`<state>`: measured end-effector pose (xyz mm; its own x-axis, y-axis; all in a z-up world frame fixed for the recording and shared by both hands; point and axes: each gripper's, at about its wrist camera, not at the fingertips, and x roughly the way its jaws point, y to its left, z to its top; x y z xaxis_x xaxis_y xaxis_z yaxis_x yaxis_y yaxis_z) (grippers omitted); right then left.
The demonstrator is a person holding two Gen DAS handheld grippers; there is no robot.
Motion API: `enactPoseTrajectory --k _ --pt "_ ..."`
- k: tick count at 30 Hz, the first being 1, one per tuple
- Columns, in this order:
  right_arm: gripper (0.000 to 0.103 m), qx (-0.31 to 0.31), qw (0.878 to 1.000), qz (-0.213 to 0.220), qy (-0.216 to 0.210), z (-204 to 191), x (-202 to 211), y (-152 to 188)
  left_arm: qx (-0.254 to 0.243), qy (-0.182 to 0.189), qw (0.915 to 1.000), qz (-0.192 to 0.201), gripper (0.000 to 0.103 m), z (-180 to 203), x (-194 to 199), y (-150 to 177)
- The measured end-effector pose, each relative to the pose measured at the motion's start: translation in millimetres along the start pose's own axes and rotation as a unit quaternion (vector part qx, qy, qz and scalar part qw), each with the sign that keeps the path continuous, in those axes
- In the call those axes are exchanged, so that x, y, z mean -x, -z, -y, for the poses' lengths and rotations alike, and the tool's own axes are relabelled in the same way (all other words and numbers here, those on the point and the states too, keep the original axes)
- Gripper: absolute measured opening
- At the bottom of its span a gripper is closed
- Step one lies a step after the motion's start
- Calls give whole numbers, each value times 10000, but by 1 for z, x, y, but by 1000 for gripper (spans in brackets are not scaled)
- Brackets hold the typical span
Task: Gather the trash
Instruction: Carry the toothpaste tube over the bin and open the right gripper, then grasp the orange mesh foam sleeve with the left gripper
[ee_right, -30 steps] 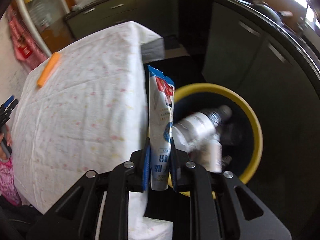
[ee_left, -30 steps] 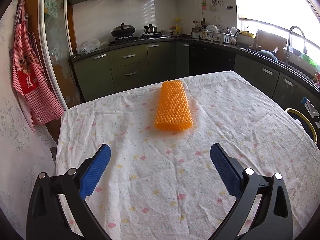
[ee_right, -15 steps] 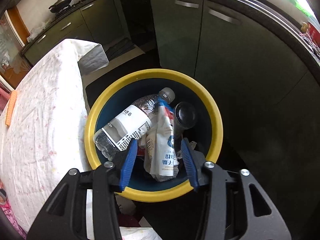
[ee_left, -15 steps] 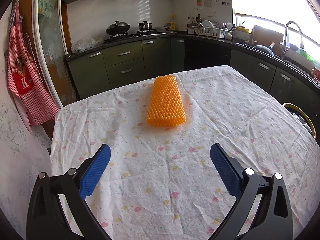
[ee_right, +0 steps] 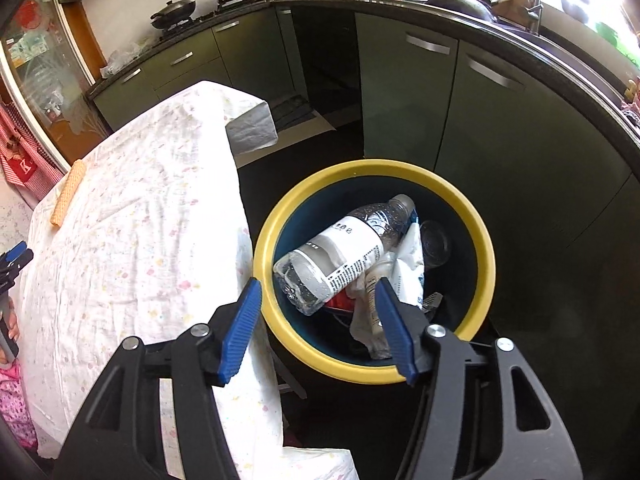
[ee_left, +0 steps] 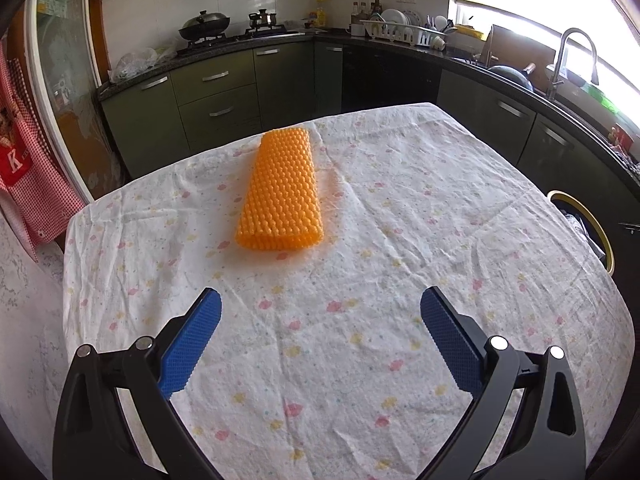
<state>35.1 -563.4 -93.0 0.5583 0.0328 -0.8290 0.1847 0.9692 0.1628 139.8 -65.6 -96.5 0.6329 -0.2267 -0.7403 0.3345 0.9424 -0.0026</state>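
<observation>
An orange bubble-wrap sleeve (ee_left: 282,192) lies flat on the flowered tablecloth (ee_left: 360,264), well ahead of my left gripper (ee_left: 320,304), which is open and holds nothing. The same sleeve (ee_right: 68,194) shows small at the table's far edge in the right wrist view. My right gripper (ee_right: 318,294) hangs over the yellow-rimmed bin (ee_right: 374,272) beside the table, its jaws opening and nothing between them. Inside the bin lie a clear plastic bottle (ee_right: 344,250), a white and blue wrapper (ee_right: 412,276) and a clear cup (ee_right: 434,238).
Dark green kitchen cabinets (ee_right: 452,92) curve close behind the bin. The bin's rim (ee_left: 584,220) peeks past the table's right edge. A red checked apron (ee_left: 24,160) hangs at the left. A sink tap (ee_left: 568,52) and dish rack (ee_left: 404,32) stand on the counter.
My right gripper swung from the table edge to over the bin and opened; the white and blue wrapper dropped from its pads into the bin. The left gripper drew back from the orange sleeve.
</observation>
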Motion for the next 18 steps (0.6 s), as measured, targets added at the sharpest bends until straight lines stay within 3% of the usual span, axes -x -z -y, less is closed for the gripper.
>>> enactPoseTrajectory --k 11,18 --pt "57 131 9997 -43 -223 -12 -4 5 397 -59 9984 -393 98 -10 -75 -81" --pt "57 187 9995 -90 -235 -12 -7 7 514 -359 9959 -656 98 -20 -120 -99"
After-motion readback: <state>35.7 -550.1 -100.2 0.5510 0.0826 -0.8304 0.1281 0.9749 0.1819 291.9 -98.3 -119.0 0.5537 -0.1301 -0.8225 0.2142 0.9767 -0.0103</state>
